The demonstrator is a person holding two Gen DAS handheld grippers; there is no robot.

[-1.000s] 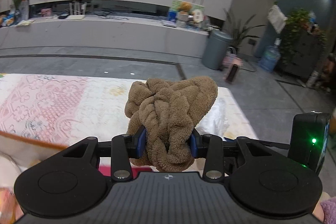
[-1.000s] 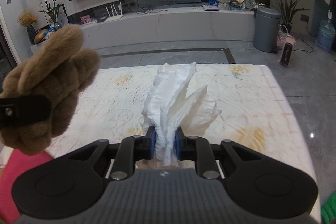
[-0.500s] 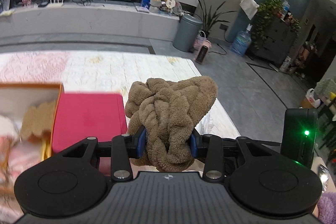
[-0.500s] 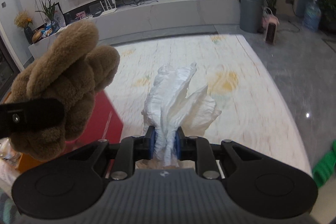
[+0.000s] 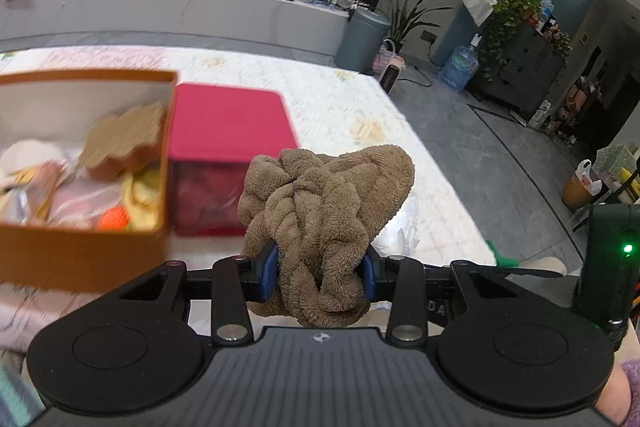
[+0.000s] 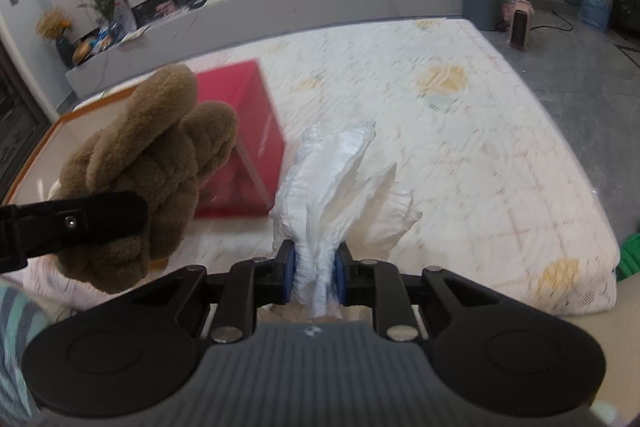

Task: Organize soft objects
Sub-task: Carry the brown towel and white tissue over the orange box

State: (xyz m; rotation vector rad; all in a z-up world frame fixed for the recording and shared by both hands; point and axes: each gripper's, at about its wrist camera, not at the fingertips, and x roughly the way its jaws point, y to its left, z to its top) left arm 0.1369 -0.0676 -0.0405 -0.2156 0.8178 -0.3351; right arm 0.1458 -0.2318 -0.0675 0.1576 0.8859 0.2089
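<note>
My left gripper [image 5: 320, 277] is shut on a brown fluffy cloth [image 5: 326, 211] and holds it above the table. The cloth also shows at the left of the right wrist view [image 6: 152, 167]. My right gripper [image 6: 316, 269] is shut on a crumpled white cloth [image 6: 332, 187]. An orange box [image 5: 84, 247] with several soft items in it stands at the left. A red box [image 5: 228, 131] stands right beside it; it also shows in the right wrist view [image 6: 252, 107].
The table [image 6: 460, 155] has a pale patterned cover. A green object [image 6: 630, 255] lies past its right edge. Beyond it are a grey floor, a TV bench [image 5: 180, 7] and a grey bin [image 5: 360, 39].
Both grippers have moved left and tilted down with their cloths. The orange and red boxes have come into view and closer.
</note>
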